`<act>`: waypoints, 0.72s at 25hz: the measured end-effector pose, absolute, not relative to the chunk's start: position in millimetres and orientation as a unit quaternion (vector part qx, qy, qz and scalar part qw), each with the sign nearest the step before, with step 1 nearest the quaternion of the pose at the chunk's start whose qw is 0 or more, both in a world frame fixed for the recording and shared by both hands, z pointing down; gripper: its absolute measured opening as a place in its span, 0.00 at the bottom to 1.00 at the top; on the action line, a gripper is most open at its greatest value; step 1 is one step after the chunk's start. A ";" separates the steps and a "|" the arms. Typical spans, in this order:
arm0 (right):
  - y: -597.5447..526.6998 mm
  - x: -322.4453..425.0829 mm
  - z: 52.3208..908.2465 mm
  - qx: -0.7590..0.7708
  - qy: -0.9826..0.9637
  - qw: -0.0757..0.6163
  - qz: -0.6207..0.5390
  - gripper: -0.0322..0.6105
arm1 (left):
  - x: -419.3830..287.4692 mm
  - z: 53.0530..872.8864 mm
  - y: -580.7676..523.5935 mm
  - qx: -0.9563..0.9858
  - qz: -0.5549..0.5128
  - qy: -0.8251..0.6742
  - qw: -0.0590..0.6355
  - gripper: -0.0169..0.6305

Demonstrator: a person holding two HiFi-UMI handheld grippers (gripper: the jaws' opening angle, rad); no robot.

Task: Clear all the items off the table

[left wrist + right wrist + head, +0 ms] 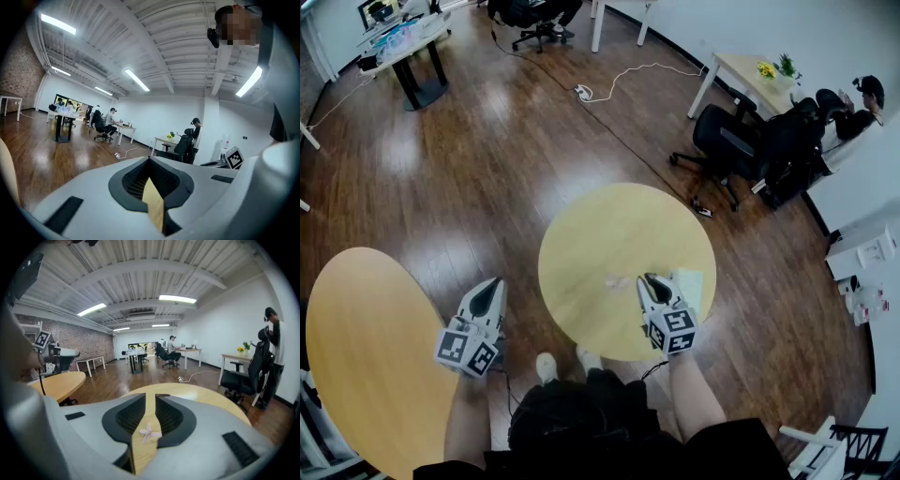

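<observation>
Pink paper scrap on round table, just ahead of right gripper; jaws nearly closed, gripping nothing. Looks featherlight and flimsy, so I'd pinch its crumpled middle. Left gripper closed, empty.

The right gripper hangs over the near side of the round yellow desk, with a small pale scrap just off its tip and a pale sheet beside it, while the left gripper hovers over the wooden floor beside a second round desk.
</observation>
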State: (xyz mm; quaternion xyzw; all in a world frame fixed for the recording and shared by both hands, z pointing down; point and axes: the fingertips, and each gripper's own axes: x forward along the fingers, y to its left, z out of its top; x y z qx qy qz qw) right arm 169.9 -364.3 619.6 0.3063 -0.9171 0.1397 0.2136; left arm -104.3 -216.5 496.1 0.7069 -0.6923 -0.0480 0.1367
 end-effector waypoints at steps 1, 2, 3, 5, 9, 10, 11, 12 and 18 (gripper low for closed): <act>-370.9 164.6 634.4 0.301 -0.915 0.225 0.147 0.16 | -103.1 504.3 -222.5 0.708 -0.047 -0.691 0.141 0.02; -378.1 159.3 648.9 0.297 -0.912 0.237 0.153 0.16 | -101.5 512.3 -229.4 0.710 -0.045 -0.688 0.144 0.02; -385.9 154.4 662.9 0.292 -0.910 0.249 0.159 0.16 | -99.5 519.8 -237.3 0.712 -0.043 -0.685 0.148 0.02; -398.5 146.2 688.5 0.281 -0.903 0.275 0.172 0.17 | -94.1 531.6 -251.9 0.716 -0.035 -0.679 0.156 0.02; -402.7 134.1 721.1 0.260 -0.894 0.315 0.185 0.26 | -90.5 544.8 -253.2 0.700 -0.045 -0.689 0.184 0.02; -403.4 130.6 726.3 0.256 -0.893 0.323 0.182 0.26 | -91.4 548.1 -250.7 0.694 -0.045 -0.693 0.191 0.02; -404.1 127.3 731.7 0.251 -0.892 0.331 0.179 0.26 | -92.7 551.4 -247.7 0.689 -0.043 -0.696 0.196 0.02; -404.8 124.5 737.5 0.247 -0.890 0.341 0.175 0.26 | -94.2 554.3 -244.2 0.684 -0.040 -0.700 0.201 0.02; -405.7 120.3 763.9 0.245 -0.881 0.379 0.144 0.21 | -101.2 559.0 -225.6 0.674 -0.017 -0.708 0.210 0.02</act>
